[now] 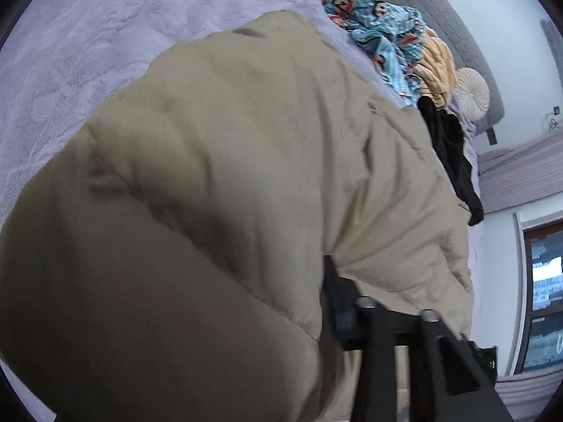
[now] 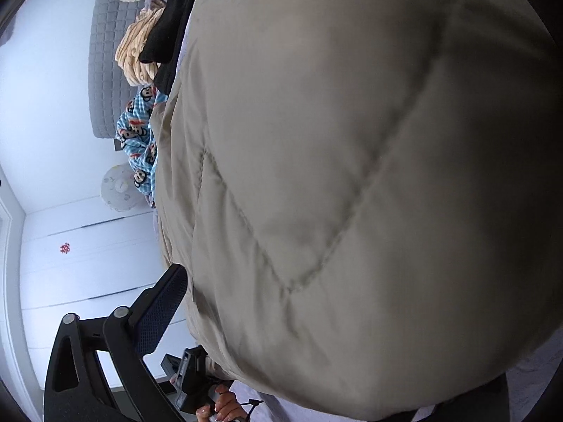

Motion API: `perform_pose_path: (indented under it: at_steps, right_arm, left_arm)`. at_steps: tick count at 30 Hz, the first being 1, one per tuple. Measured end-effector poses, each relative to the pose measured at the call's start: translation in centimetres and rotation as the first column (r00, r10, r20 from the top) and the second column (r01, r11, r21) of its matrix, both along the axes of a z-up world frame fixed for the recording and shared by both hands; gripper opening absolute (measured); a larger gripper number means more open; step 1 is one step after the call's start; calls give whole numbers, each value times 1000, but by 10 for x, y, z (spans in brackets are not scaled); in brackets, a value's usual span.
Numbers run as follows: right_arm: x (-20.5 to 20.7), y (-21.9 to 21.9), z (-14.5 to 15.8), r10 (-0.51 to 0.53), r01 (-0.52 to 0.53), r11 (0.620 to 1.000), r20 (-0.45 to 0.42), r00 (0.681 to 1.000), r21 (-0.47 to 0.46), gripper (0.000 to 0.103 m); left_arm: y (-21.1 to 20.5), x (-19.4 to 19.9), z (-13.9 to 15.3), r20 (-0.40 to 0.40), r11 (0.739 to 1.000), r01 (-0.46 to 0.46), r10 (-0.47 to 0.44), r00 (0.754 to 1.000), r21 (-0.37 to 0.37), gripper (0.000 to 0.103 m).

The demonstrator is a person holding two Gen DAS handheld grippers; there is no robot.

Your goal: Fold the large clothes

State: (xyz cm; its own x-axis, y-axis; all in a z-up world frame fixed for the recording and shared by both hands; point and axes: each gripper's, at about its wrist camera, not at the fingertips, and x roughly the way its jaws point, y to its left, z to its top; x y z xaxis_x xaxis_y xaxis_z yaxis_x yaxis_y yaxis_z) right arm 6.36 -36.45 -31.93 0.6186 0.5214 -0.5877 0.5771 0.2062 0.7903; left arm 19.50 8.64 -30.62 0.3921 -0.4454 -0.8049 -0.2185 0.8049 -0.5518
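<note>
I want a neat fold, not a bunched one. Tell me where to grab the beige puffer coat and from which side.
Take the puffer coat at its thin outer edge, by a stitched seam, not on the puffy panels, which would likely slip and bunch. Come in low along the purple bedspread from the near side; the clothes pile blocks the far side.

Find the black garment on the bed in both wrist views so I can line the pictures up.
Left wrist: the black garment lies at right of centre, past the far edge of the beige puffer coat.
Right wrist: the black garment is at top, left of centre, along the coat's left edge.
Shared landmark: the blue cartoon-print fabric beside it.
</note>
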Motion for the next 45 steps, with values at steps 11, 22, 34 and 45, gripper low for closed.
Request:
perform_pose_path:
  at_steps: [11, 22, 34, 45]
  right_arm:
    - [-31, 10, 51, 26, -19, 994, 67, 997, -104, 23]
    - [-118, 33, 64, 70, -73, 991, -27, 997, -117, 23]
    - [-204, 44, 37, 89, -90, 995, -55, 995, -32, 24]
    - [-214, 32, 77, 166, -201, 965, -200, 966, -168, 62]
  left_arm:
    - [-10, -30, 81, 187, 967, 193, -223, 957, 163, 18]
    - [16, -142, 89, 130, 941, 292, -316, 940, 170, 18]
    - [39, -248, 69, -12, 942, 257, -261, 965, 215, 21]
    - [82, -281, 106, -81, 917, 221, -205, 975, 331, 25]
